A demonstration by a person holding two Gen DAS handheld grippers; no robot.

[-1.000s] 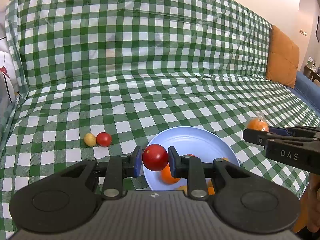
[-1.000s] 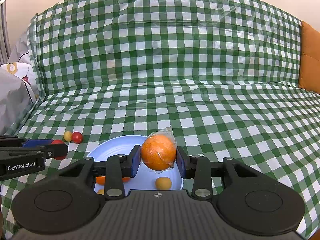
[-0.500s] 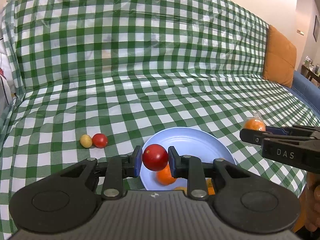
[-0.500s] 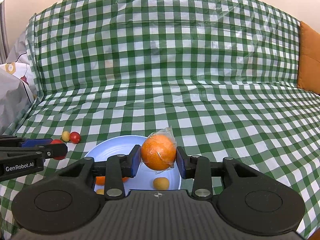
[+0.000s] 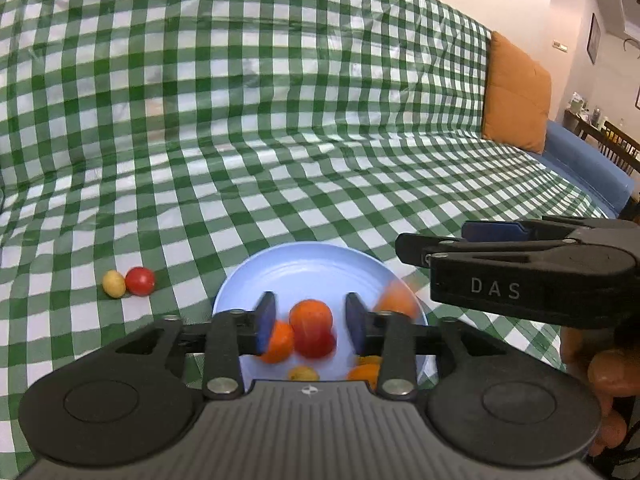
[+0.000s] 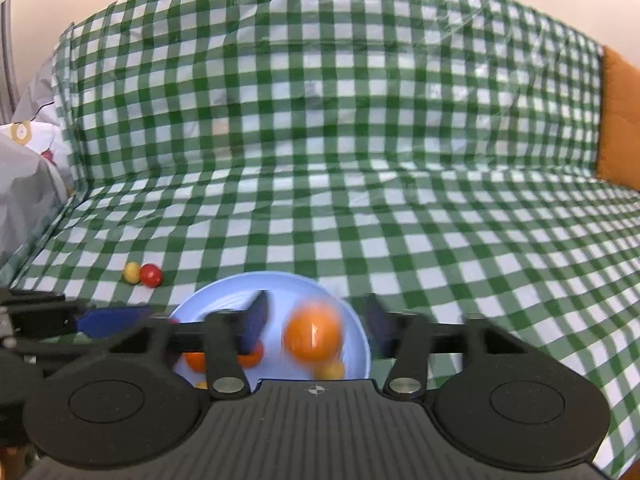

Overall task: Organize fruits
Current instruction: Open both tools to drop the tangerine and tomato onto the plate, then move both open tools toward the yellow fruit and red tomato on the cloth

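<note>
A light blue plate [image 5: 304,268] lies on the green checked cloth, with several orange and yellow fruits in it. My left gripper [image 5: 311,318] is open above the plate; a blurred red tomato [image 5: 312,326] drops between its fingers. My right gripper [image 6: 316,322] is open above the plate [image 6: 224,292] too; a blurred wrapped orange [image 6: 314,334] falls free of its fingers. The right gripper also shows in the left wrist view [image 5: 412,250]. A small yellow fruit [image 5: 113,284] and a red tomato [image 5: 140,281] lie on the cloth left of the plate.
The checked cloth covers a sofa seat and backrest [image 5: 280,100]. An orange cushion [image 5: 516,96] leans at the right end. A grey and white pillow [image 6: 24,176] lies at the far left.
Both grippers have opened over the plate. The red tomato has left the left gripper and the wrapped orange has left the right gripper; both are falling toward the plate.
</note>
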